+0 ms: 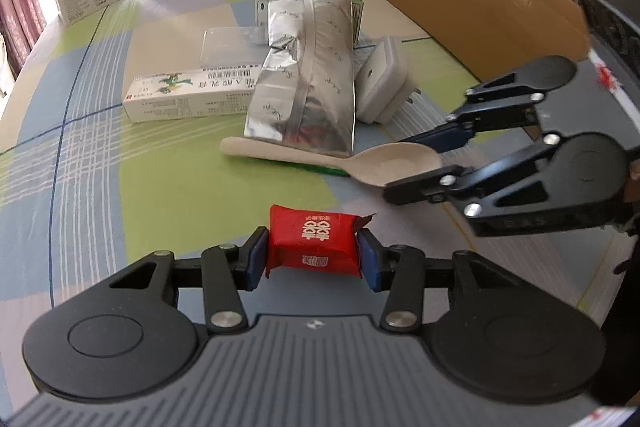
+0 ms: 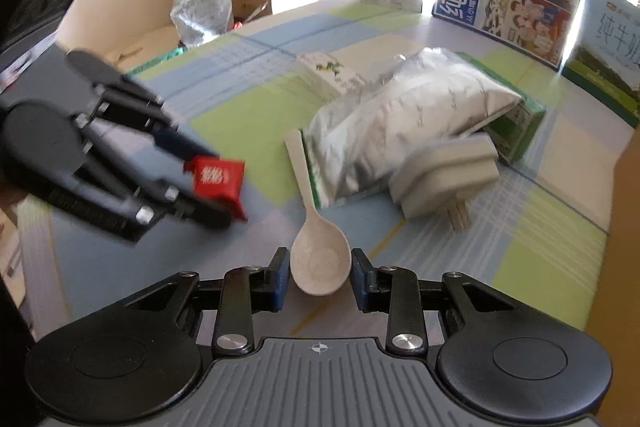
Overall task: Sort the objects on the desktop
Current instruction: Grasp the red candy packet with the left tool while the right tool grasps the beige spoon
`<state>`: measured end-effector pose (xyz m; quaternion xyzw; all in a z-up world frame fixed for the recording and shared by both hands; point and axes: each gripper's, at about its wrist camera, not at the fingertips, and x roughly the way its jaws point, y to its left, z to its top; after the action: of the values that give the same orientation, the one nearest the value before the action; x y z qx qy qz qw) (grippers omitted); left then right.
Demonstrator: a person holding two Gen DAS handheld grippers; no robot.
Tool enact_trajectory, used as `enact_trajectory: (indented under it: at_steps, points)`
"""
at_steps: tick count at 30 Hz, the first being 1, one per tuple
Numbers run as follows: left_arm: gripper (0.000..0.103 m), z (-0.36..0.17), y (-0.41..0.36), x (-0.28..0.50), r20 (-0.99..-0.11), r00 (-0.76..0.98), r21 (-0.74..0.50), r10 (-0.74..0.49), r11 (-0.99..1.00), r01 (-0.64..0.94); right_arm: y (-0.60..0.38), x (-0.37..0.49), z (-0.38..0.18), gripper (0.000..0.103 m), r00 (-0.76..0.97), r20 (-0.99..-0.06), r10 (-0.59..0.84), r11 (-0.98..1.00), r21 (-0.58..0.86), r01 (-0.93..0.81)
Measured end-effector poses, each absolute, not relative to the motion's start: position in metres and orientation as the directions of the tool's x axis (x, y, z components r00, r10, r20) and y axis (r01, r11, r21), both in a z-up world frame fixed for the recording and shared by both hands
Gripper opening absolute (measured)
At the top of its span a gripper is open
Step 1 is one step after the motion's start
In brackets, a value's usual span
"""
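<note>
Checked-cloth counter, milk cartons behind | left gripper jaws clamped on red candy, just off the cloth | right gripper jaws straddling spoon bowl, contact unclear | risk: spoon handle pinned under foil bag, dragging it; candy wrapper slipping.

The foil bag lies on a carton and over the spoon handle. Left of the bag lies a box, right of it a plug, before it a candy.
</note>
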<state>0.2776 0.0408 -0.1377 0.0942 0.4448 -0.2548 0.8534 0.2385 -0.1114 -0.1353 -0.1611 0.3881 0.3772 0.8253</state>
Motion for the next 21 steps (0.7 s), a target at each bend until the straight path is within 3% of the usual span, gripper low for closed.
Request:
enact_trajectory:
  at_steps: [4, 7, 12, 21]
  points:
    - [0.045, -0.141, 0.041, 0.277, -0.816, 0.471, -0.047, -0.337, 0.849, 0.526, -0.118, 0.222, -0.138, 0.03, 0.425, -0.77, 0.477, 0.684, 0.021, -0.729]
    - [0.053, -0.142, 0.039, 0.276, -0.819, 0.472, -0.029, -0.325, 0.846, 0.532, -0.117, 0.216, -0.14, 0.031, 0.444, -0.766, 0.465, 0.678, -0.014, -0.734]
    - [0.053, -0.143, 0.039, 0.276, -0.821, 0.468, -0.032, -0.327, 0.844, 0.535, -0.118, 0.22, -0.141, 0.033, 0.444, -0.763, 0.469, 0.688, 0.001, -0.726]
    - [0.057, -0.144, 0.038, 0.28, -0.817, 0.471, -0.037, -0.332, 0.846, 0.532, -0.116, 0.221, -0.142, 0.048, 0.452, -0.758, 0.469, 0.687, -0.008, -0.726]
